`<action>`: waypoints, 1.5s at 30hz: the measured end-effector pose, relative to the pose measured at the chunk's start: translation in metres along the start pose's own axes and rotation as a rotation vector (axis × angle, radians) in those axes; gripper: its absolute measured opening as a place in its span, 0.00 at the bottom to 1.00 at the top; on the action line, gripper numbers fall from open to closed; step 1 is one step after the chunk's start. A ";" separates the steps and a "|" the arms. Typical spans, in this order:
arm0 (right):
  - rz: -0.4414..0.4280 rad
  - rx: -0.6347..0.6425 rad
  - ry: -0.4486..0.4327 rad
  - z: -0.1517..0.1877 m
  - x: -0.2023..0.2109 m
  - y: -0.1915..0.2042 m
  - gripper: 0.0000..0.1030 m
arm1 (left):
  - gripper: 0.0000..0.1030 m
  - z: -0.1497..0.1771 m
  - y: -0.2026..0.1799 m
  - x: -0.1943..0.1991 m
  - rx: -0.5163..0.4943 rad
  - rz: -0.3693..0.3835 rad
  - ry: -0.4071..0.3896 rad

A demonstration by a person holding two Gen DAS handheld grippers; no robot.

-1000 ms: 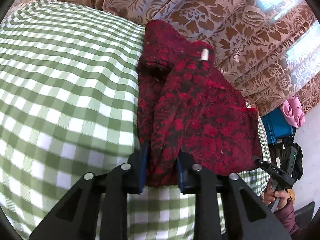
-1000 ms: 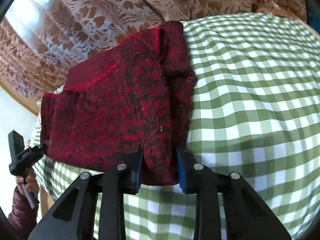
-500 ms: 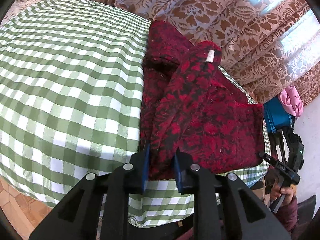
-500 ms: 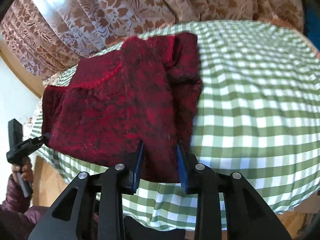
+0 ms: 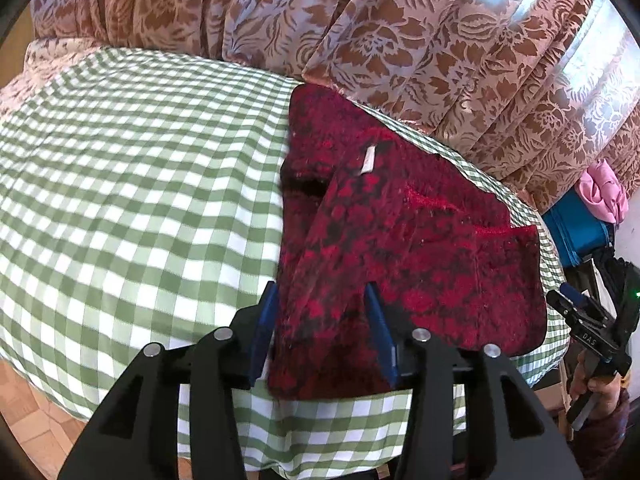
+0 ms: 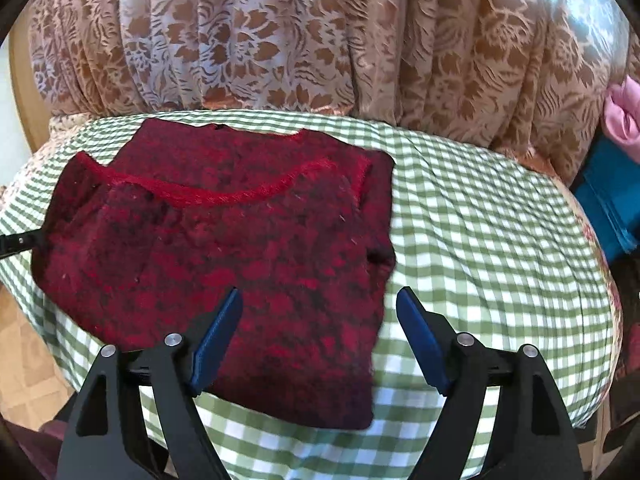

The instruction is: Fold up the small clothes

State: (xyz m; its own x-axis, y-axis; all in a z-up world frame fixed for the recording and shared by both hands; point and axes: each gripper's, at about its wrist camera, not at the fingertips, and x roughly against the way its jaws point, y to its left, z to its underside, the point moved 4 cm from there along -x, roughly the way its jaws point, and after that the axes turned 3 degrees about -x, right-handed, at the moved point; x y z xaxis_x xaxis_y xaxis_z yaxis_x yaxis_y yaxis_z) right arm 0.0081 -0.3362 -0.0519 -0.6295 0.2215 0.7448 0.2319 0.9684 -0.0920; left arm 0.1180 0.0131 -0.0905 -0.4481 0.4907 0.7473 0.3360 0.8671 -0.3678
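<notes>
Two grippers opening over one red garment, laid folded on the green-checked tablecloth. Left gripper: jaws parting, blue pads standing clear on either side of the near hem, cloth between them but not pinched. Right gripper: jaws spreading wide, cloth lying below and between the pads, no pad pressing on it. Also seen in the left wrist view at four o'clock, gripped by a hand.

Garment lying flat in the right wrist view, red trim arcing across at about eleven o'clock, one flap folded in along the three o'clock side. White label showing at twelve o'clock in the left wrist view.

Judged step: letting go after a fold. Done well by opening fully before lifting, drawing both tools straight back toward six o'clock, and keeping the pads from snagging the fuzzy knit, since a caught thread would likely drag the fold open. Worth checking afterward that the folded edges lie square.

Edges and room: table rim close at six o'clock in both views, the garment's hem just inside it, so little margin against slipping over. Wide bare cloth toward nine o'clock in the left wrist view and three o'clock in the right wrist view, good for sliding the bundle aside. Patterned curtain crowding twelve o'clock; blue box with pink cloth beyond the far corner.
</notes>
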 end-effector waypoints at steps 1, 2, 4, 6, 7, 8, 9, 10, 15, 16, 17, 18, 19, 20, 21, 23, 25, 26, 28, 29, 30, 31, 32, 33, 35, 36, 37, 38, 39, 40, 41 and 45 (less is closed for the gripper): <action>0.003 0.013 -0.005 -0.002 0.000 0.005 0.76 | 0.47 -0.002 -0.001 0.000 -0.005 -0.003 -0.003; 0.005 0.022 -0.009 -0.003 0.000 0.010 0.76 | 0.48 -0.003 -0.002 0.000 -0.011 -0.002 -0.006; 0.004 0.038 -0.011 -0.007 0.000 0.017 0.76 | 0.48 -0.006 -0.005 -0.001 -0.022 -0.003 -0.010; 0.014 0.045 -0.011 -0.010 -0.003 0.020 0.82 | 0.49 -0.009 -0.008 -0.003 -0.031 -0.010 -0.016; 0.020 0.040 -0.015 -0.011 -0.003 0.020 0.82 | 0.49 -0.010 -0.009 -0.003 -0.036 -0.014 -0.018; 0.028 0.022 -0.023 -0.012 -0.002 0.018 0.82 | 0.49 -0.011 -0.009 -0.004 -0.039 -0.016 -0.020; 0.033 -0.006 -0.031 -0.014 -0.001 0.013 0.83 | 0.49 -0.012 -0.010 -0.005 -0.040 -0.014 -0.021; 0.043 -0.054 -0.038 -0.016 0.000 0.005 0.84 | 0.49 -0.013 -0.011 -0.006 -0.042 -0.011 -0.021; 0.089 -0.139 -0.053 -0.019 0.001 -0.016 0.84 | 0.50 -0.017 -0.017 -0.011 -0.059 -0.015 -0.019; 0.092 -0.139 -0.051 -0.018 0.000 -0.017 0.84 | 0.50 -0.017 -0.017 -0.012 -0.061 -0.016 -0.017; 0.094 -0.138 -0.050 -0.018 -0.002 -0.017 0.84 | 0.50 -0.017 -0.018 -0.013 -0.063 -0.016 -0.015; 0.093 -0.138 -0.048 -0.017 -0.002 -0.016 0.84 | 0.50 -0.018 -0.019 -0.014 -0.064 -0.017 -0.013; 0.090 -0.134 -0.045 -0.016 -0.004 -0.015 0.84 | 0.51 -0.018 -0.019 -0.014 -0.067 -0.018 -0.012; 0.089 -0.126 -0.041 -0.016 -0.005 -0.013 0.84 | 0.51 -0.018 -0.020 -0.015 -0.069 -0.020 -0.011; 0.088 -0.119 -0.041 -0.016 -0.006 -0.011 0.84 | 0.51 -0.018 -0.020 -0.015 -0.070 -0.023 -0.010; 0.080 -0.115 -0.036 -0.015 -0.009 -0.009 0.84 | 0.53 -0.018 -0.020 -0.015 -0.071 -0.023 -0.009; 0.076 -0.105 -0.030 -0.016 -0.011 -0.005 0.84 | 0.53 -0.019 -0.020 -0.017 -0.073 -0.028 -0.005; 0.073 -0.095 -0.030 -0.016 -0.012 -0.001 0.84 | 0.53 -0.019 -0.020 -0.018 -0.073 -0.030 -0.002; 0.062 -0.057 -0.019 -0.016 -0.016 0.007 0.85 | 0.53 -0.019 -0.019 -0.019 -0.071 -0.033 0.001; 0.054 -0.037 -0.016 -0.016 -0.019 0.012 0.85 | 0.53 -0.019 -0.018 -0.020 -0.070 -0.035 0.002; 0.050 -0.026 -0.015 -0.015 -0.020 0.015 0.85 | 0.53 -0.019 -0.018 -0.020 -0.068 -0.036 0.003; 0.041 -0.012 -0.011 -0.015 -0.022 0.020 0.85 | 0.53 -0.019 -0.018 -0.021 -0.064 -0.036 0.004; 0.032 -0.005 -0.007 -0.016 -0.024 0.024 0.85 | 0.53 -0.020 -0.017 -0.022 -0.062 -0.036 0.006; 0.025 0.000 -0.003 -0.016 -0.026 0.028 0.85 | 0.53 -0.019 -0.016 -0.022 -0.062 -0.037 0.007; 0.020 -0.003 0.001 -0.017 -0.029 0.032 0.85 | 0.53 -0.019 -0.015 -0.023 -0.060 -0.037 0.009; 0.015 -0.006 0.003 -0.018 -0.030 0.034 0.85 | 0.53 -0.019 -0.015 -0.024 -0.059 -0.036 0.011; 0.012 -0.007 0.004 -0.019 -0.032 0.035 0.85 | 0.54 -0.019 -0.014 -0.025 -0.057 -0.037 0.012; 0.013 -0.006 0.005 -0.018 -0.032 0.036 0.85 | 0.54 -0.019 -0.013 -0.026 -0.055 -0.037 0.015; 0.014 -0.005 0.008 -0.018 -0.033 0.037 0.85 | 0.54 -0.019 -0.013 -0.026 -0.054 -0.037 0.017; 0.012 -0.005 0.010 -0.018 -0.034 0.038 0.85 | 0.54 -0.019 -0.013 -0.027 -0.053 -0.038 0.019; 0.010 -0.004 0.013 -0.019 -0.035 0.039 0.85 | 0.54 -0.019 -0.012 -0.028 -0.051 -0.039 0.020; 0.002 0.011 0.019 -0.020 -0.039 0.043 0.85 | 0.54 -0.019 -0.013 -0.029 -0.052 -0.035 0.021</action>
State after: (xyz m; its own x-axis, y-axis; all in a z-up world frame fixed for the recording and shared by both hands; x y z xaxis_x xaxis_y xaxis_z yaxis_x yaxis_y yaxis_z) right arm 0.0576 -0.3051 -0.0720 -0.6147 0.2211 0.7572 0.2246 0.9692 -0.1007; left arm 0.1427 -0.0140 -0.0970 -0.4425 0.4580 0.7710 0.3638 0.8775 -0.3125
